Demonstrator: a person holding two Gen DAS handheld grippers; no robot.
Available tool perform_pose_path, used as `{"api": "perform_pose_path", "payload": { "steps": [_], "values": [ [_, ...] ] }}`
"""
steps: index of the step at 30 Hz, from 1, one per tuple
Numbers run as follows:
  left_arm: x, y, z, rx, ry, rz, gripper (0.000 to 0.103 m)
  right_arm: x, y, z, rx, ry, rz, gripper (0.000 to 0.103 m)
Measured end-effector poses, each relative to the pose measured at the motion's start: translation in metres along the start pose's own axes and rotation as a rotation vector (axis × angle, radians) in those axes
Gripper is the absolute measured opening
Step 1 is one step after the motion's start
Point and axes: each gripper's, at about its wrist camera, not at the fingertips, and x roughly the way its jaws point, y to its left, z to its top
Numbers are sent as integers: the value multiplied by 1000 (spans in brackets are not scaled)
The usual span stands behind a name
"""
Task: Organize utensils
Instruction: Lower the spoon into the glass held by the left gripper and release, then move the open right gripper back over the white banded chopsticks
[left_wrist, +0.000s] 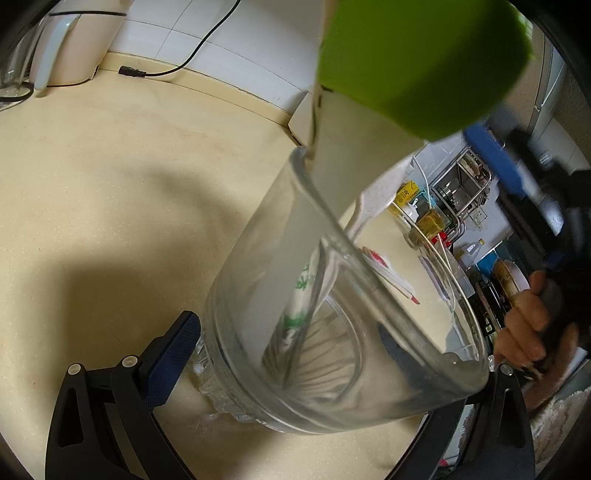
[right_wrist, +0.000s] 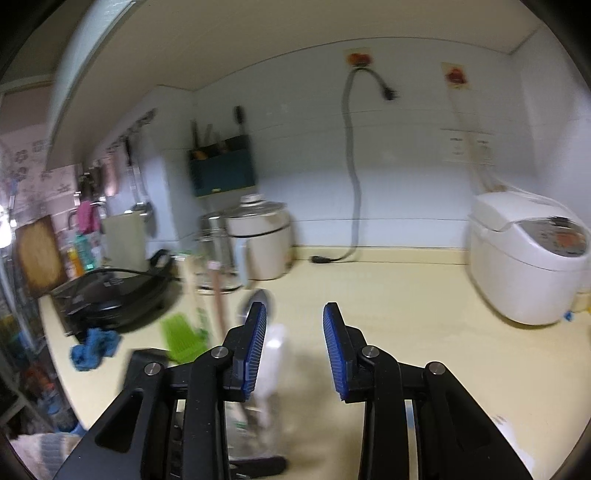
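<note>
Glass (left_wrist: 332, 332) fills the near part of the left wrist view: a clear, tall cup, tilted toward the camera, gripped at its ribbed base by the left claw (left_wrist: 343, 350). One blue-padded finger (left_wrist: 168, 354) presses the left side of the base; the other finger shows darkly through the glass on the right. Inside the glass stand a white handle with green print (left_wrist: 299, 295) and a metal utensil (left_wrist: 273, 354), both reaching to the bottom. A large green utensil head (left_wrist: 421, 62), blurred and very close to the lens, rises out of the glass at the top of the picture. Beneath the glass lies the pale yellow table (left_wrist: 110, 184). At the far right a hand (left_wrist: 524, 325) grips the other tool, whose blue pad (left_wrist: 495, 162) shows above it.

In the right wrist view the right claw (right_wrist: 294, 347) stands released, its two blue pads apart with nothing between them. Just left of and below it, blurred, are the glass (right_wrist: 273, 354) and the green utensil head (right_wrist: 181, 336). Farther left on the table sit a blue cloth (right_wrist: 94, 349) and a black electric pan (right_wrist: 110, 291). At the back stand a white kettle (right_wrist: 262, 240) and, to the right, a white rice cooker (right_wrist: 528, 258) against the tiled wall (right_wrist: 406, 147).
</note>
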Motion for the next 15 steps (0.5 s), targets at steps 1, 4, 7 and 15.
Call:
{"api": "perform_pose_path", "payload": {
  "steps": [1,4,7,15],
  "values": [
    [0,0,0,0,0,0,100,-1,-7,-2,12,3,-16,33],
    [0,0,0,0,0,0,100,-2,-29,-10,48,14,-57,33],
    [0,0,0,0,0,0,100,-2,-46,-19,54,13,-103,33],
    [0,0,0,0,0,0,100,3,-72,-41,37,5,-171,33]
  ]
}}
